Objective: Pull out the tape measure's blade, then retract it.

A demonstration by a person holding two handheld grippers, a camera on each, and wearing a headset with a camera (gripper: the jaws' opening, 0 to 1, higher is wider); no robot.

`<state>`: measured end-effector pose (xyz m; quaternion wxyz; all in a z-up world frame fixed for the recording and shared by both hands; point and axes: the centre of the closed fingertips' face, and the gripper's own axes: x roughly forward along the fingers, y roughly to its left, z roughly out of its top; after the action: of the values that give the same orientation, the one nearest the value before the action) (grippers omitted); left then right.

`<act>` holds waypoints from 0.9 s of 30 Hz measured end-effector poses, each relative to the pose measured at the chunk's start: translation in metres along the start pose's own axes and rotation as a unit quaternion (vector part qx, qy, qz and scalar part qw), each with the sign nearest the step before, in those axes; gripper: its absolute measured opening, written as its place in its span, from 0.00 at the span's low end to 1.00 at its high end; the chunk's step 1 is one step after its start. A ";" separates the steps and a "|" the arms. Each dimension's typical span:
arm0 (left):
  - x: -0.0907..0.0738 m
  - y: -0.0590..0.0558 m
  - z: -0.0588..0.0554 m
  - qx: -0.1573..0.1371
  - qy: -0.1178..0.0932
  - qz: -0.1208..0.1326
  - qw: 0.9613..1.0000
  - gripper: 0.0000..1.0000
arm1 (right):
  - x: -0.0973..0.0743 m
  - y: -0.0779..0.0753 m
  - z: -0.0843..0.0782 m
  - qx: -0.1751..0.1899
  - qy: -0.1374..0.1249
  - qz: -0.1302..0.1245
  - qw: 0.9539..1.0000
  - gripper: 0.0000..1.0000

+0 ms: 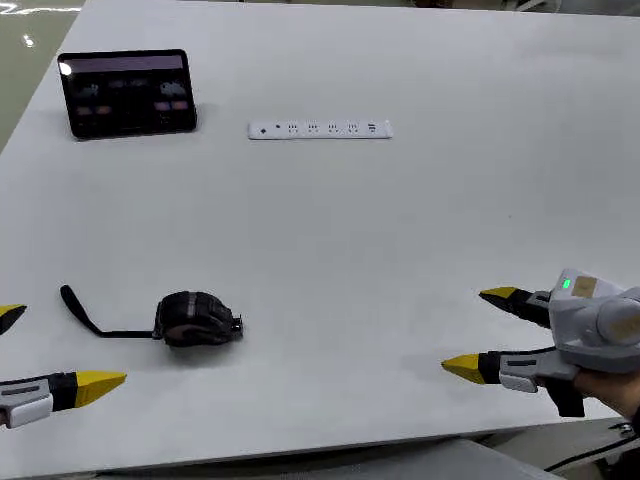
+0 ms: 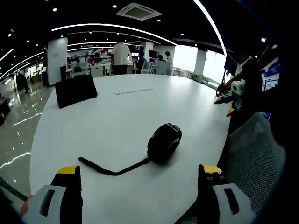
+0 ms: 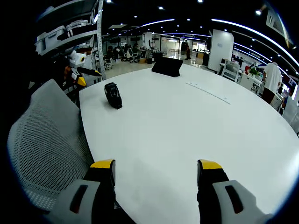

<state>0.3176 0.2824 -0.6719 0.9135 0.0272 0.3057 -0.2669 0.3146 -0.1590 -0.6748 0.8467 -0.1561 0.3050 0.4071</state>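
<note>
White and bare over most of its top, the desk (image 1: 400, 230) carries a black tape measure (image 1: 198, 319) near its front left edge. In the head view the case lies with its long axis running left to right, roughly along that front edge. Its black strap (image 1: 85, 315) trails off to the left and bends up at the far end, while a small end tab (image 1: 238, 323) points right. The left tool (image 1: 70, 345) sits low at the left, just beside the strap, its yellow-tipped jaws spread wide apart and touching nothing. In the left gripper view the case sits ahead between those jaws, with the strap curling back toward them. The right tool (image 1: 463, 330) hovers at the front right, well apart from the tape measure, its jaws likewise spread wide. Farther back a dark tablet (image 1: 127, 92) stands propped at the left, and a white power strip (image 1: 320, 129) lies flat near the middle. A grey mesh chair (image 3: 46, 140) stands just beside the desk edge in the right gripper view.
</note>
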 end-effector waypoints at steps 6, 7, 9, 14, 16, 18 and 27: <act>-0.005 0.007 0.005 -0.014 -0.013 0.005 1.000 1.00 | -0.011 0.005 -0.007 0.023 -0.001 -0.013 1.000 0.74; -0.005 0.007 0.005 -0.014 -0.012 0.005 1.000 1.00 | -0.012 0.005 -0.007 0.023 -0.002 -0.014 1.000 0.75; -0.006 0.007 0.005 -0.009 -0.008 0.003 1.000 1.00 | -0.014 0.004 -0.005 0.022 -0.002 -0.016 1.000 0.80; -0.008 0.008 0.005 -0.009 -0.004 0.000 1.000 1.00 | -0.021 -0.009 -0.009 0.021 -0.001 -0.026 0.999 0.89; -0.009 0.007 0.003 -0.007 -0.002 -0.001 1.000 1.00 | -0.023 -0.013 -0.010 0.019 -0.001 -0.030 0.999 0.93; -0.010 0.007 0.002 -0.009 0.000 -0.002 1.000 1.00 | -0.024 -0.017 -0.012 0.017 -0.001 -0.032 0.999 0.96; -0.013 0.005 0.001 -0.006 0.004 -0.002 1.000 1.00 | -0.023 -0.021 -0.014 0.010 0.005 -0.026 1.000 1.00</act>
<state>0.3123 0.2922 -0.6642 0.9119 0.0219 0.3113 -0.2666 0.3144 -0.1930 -0.6706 0.8571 -0.1579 0.3086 0.3810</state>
